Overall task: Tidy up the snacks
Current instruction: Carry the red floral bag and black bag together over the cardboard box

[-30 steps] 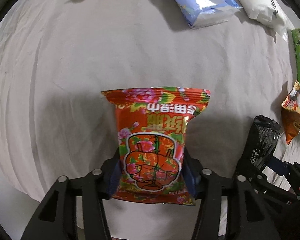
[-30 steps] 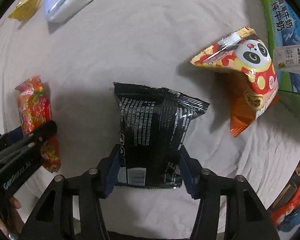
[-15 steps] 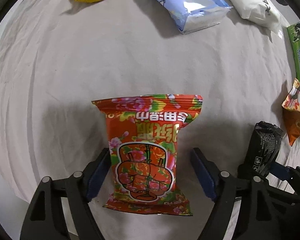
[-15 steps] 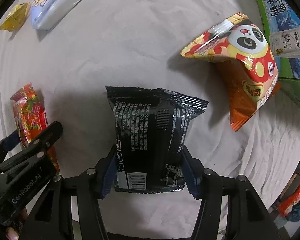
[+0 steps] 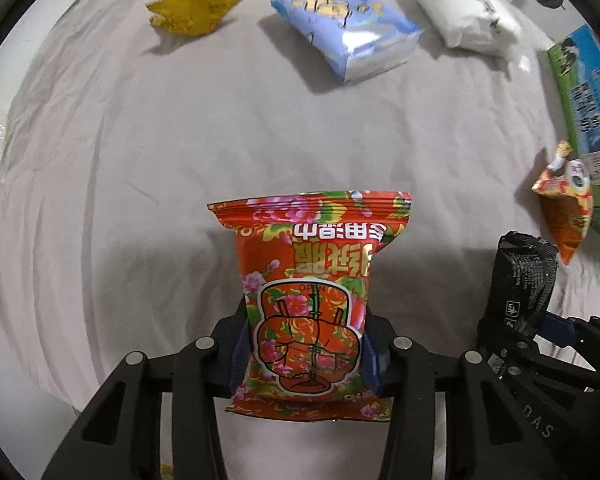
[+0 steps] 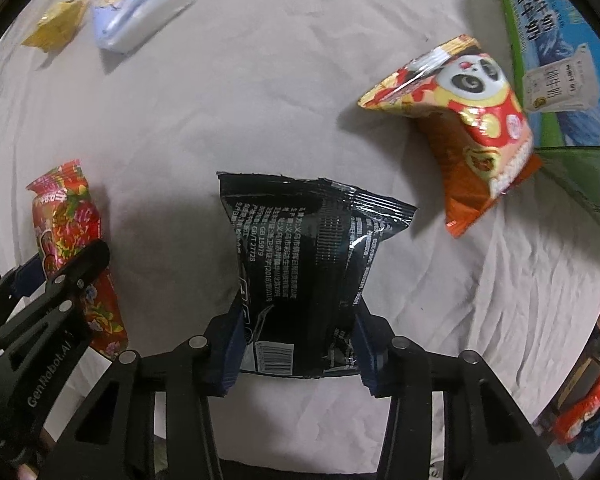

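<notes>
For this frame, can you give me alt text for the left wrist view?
The left gripper pinches a red floral snack bag over a grey cloth. Beyond lie a yellow packet, a blue pouch and a white pack; at right, a black packet.

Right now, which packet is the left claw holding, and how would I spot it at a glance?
On the grey cloth, look near its front edge, where the left claw is shut on the red flowered packet. The black packet beside it is plain and dark; this one is bright red with pink blossoms.
</notes>
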Motion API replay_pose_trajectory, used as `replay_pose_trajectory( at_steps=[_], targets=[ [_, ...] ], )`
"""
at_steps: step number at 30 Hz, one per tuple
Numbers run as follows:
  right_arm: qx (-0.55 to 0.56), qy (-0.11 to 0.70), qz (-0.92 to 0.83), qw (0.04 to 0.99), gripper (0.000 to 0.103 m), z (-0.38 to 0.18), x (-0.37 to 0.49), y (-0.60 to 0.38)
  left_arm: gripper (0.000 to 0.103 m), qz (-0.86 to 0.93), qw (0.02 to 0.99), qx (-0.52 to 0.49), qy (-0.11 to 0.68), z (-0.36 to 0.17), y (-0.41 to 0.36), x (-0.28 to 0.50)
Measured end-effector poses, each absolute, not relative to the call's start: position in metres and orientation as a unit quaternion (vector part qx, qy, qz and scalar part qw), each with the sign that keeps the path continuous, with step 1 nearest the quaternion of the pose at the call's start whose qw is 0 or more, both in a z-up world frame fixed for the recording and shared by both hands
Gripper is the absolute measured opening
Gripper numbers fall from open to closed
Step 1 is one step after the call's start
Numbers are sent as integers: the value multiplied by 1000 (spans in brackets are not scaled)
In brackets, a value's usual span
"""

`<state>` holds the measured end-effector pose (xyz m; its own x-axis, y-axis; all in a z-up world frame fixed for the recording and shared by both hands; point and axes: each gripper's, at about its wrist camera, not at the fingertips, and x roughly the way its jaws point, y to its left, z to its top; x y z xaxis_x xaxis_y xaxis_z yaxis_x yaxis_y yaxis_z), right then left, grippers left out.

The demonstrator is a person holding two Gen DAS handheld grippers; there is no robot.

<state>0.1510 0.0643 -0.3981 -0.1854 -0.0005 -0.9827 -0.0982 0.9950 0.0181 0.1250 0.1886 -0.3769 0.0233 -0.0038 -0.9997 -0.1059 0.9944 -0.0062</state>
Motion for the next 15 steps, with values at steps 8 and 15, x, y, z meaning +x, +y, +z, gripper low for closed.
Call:
replay_pose_trajectory(
  at_steps=[8, 15],
  targets=[
    [-1, 736, 77, 673, 48, -344, 132, 40, 42, 18, 748, -61, 660, -303, 184, 100],
    [43, 694, 112, 710, 48, -269, 125, -7, 42, -13, 783, -62, 619, -236, 146, 111]
  ],
)
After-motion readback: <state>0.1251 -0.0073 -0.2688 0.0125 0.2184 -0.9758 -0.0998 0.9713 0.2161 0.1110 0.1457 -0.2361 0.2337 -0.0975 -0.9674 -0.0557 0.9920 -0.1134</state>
